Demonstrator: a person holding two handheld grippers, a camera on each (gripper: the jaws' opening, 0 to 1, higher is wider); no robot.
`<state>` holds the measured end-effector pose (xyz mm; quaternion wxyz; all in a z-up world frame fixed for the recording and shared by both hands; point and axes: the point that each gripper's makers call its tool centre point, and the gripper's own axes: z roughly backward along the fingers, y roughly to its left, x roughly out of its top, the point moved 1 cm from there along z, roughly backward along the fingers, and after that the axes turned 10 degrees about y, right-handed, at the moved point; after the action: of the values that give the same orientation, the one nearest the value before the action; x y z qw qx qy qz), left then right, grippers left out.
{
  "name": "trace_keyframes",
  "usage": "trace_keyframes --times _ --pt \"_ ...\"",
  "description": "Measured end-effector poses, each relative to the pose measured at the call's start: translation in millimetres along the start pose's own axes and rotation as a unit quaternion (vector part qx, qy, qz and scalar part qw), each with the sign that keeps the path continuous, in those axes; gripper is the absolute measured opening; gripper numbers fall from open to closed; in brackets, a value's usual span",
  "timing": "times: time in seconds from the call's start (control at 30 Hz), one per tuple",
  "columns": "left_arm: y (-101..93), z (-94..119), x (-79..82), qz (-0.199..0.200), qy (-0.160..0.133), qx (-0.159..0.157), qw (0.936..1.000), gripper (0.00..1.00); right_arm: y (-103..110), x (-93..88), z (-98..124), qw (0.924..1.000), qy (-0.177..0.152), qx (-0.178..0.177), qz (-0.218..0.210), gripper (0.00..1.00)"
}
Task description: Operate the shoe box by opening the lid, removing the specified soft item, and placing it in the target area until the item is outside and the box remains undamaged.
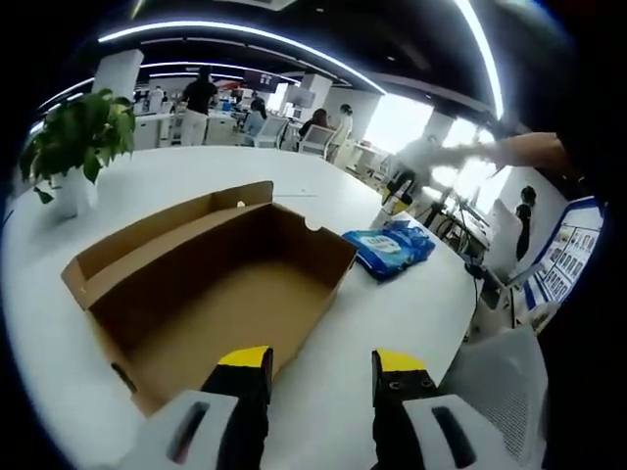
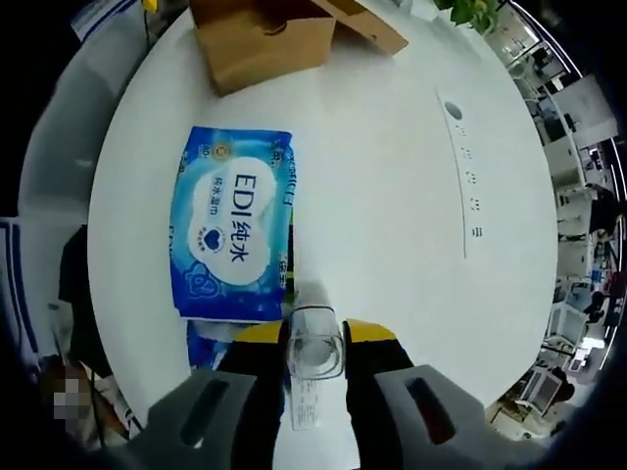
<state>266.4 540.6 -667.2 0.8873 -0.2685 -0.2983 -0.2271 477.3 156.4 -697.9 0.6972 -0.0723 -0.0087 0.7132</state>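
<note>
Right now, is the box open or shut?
Open. In the left gripper view the box has no lid over it and its brown inside shows bare. The wipes pack lies outside on the table.

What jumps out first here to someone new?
The open cardboard shoe box, looking empty, sits on the white round table right ahead of the open left gripper. The blue wet-wipes pack lies flat on the table outside the box, its near edge just ahead of the right gripper, whose jaws hold something small and clear.
</note>
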Motion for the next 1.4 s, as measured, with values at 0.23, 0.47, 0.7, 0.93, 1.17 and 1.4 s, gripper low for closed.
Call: trace_keyframes --times 0.23,0.47,0.7,0.93,1.17,1.4 --pt "1.2 3 -2.0 0.002 0.0 0.002 1.0 0.41 -2 1.1 -1 1.0 -0.001 -0.001 -0.002 0.22" --pt "1.3 3 -2.5 0.003 -0.001 0.003 1.0 0.41 -7 1.1 0 1.0 -0.002 -0.008 -0.004 0.24" --pt "0.1 2 -0.7 0.004 -0.004 0.002 1.0 0.41 -10 -1.6 2 0.9999 0.0 -0.013 -0.009 0.24" --pt "2.2 5 1.2 0.004 -0.008 0.005 1.0 0.41 -10 -5.0 8 0.9997 -0.003 -0.019 -0.018 0.28" --pt "6.0 11 6.9 0.013 -0.022 0.013 0.9996 0.41 -10 -12.7 17 0.9989 0.002 -0.029 -0.036 0.26" --pt "11.7 19 12.7 0.027 -0.043 0.024 0.9984 0.41 -11 -20.5 31 0.9971 0.0 -0.051 -0.056 0.25"
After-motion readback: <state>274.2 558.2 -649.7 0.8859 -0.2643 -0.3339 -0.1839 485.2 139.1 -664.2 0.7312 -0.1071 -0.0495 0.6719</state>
